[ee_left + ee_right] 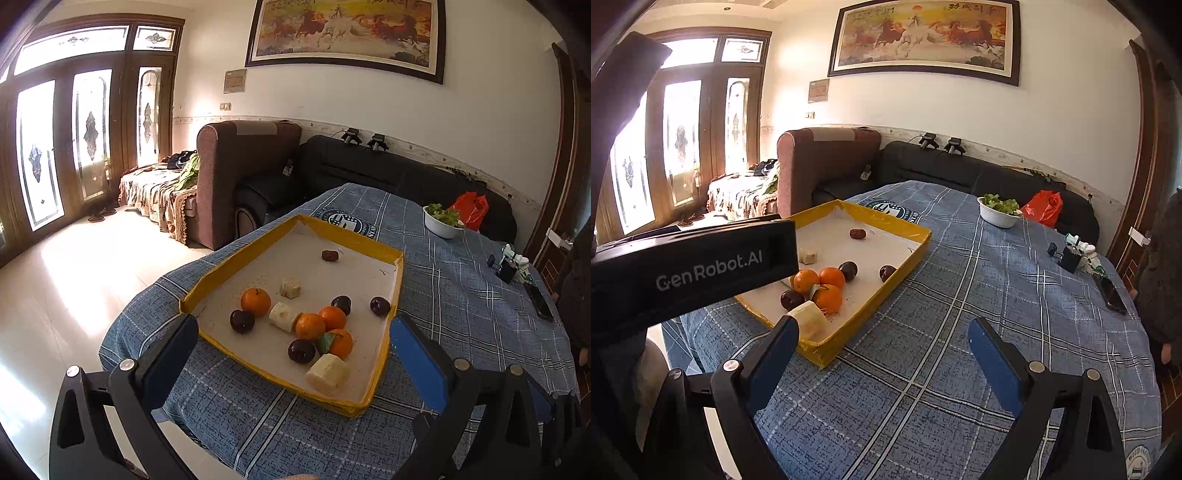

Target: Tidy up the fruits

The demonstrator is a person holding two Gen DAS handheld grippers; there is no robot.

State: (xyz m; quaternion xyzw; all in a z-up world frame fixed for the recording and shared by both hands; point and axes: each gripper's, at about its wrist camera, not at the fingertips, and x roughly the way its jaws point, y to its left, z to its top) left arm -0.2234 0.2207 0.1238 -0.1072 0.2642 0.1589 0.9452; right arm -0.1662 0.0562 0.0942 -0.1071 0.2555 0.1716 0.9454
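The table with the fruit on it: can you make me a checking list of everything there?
Surface: table under a blue checked cloth.
Job's things: yellow-edged tray holding four oranges, four dark round fruits, three pale peeled chunks and one small reddish-brown fruit.
Clutter: white bowl of greens, red bag, black phone, small gadgets.
Grippers: left gripper over the tray's near end, jaws wide apart, empty; right gripper over bare cloth, jaws apart, empty.
Cables: nothing seen on the table.
Surroundings: sofas, horse painting, glass doors.
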